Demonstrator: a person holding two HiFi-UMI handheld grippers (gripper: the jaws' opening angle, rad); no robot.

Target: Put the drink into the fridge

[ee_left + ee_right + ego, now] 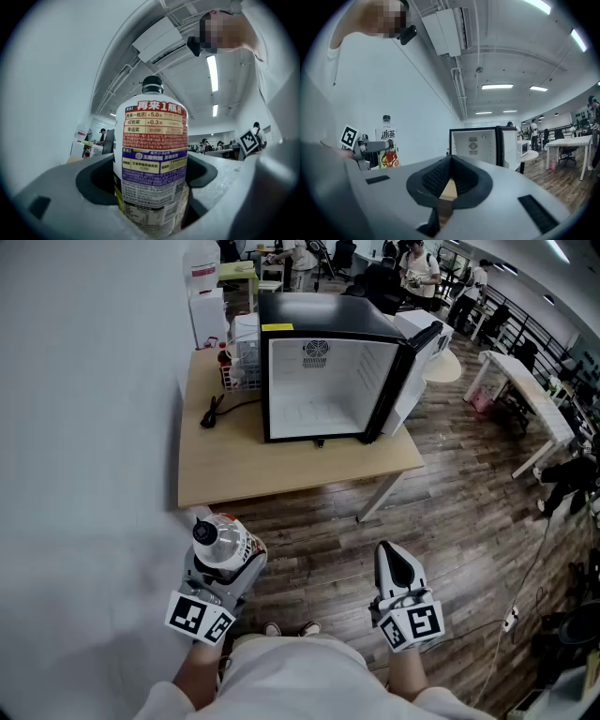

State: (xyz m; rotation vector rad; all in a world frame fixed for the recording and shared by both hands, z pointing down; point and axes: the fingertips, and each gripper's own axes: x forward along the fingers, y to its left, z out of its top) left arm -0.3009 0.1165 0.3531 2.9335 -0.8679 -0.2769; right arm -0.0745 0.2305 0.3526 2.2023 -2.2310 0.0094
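**mk:** ok, what are the two grippers doing here?

**jo:** The left gripper (223, 570) is clamped on the drink bottle (217, 540), down in the lower left of the head view. In its own view the bottle stands upright and fills the middle of the frame. There's a jaw pressed against each side of the label, and the dark cap is up top. The right gripper (392, 568) is lower right of centre. Its jaws are together at the tips with nothing between them.

**mk:** and the fridge?

**jo:** The fridge (323, 371) is upper middle of the head view, sitting on a wooden table (281, 470). Its door (427, 345) is swung open to the right, so the white inside faces the camera. The bottle is well apart from it, out over the wood floor (469, 484) on the near side of the table.

**mk:** anything else on the table?

**jo:** There's a wire rack (242, 360) just left of the fridge, and a black cable (214, 412) lying near the table's left edge. In the right gripper view the bottle shows at the left against the white wall (417, 93), and the fridge is mid-frame.
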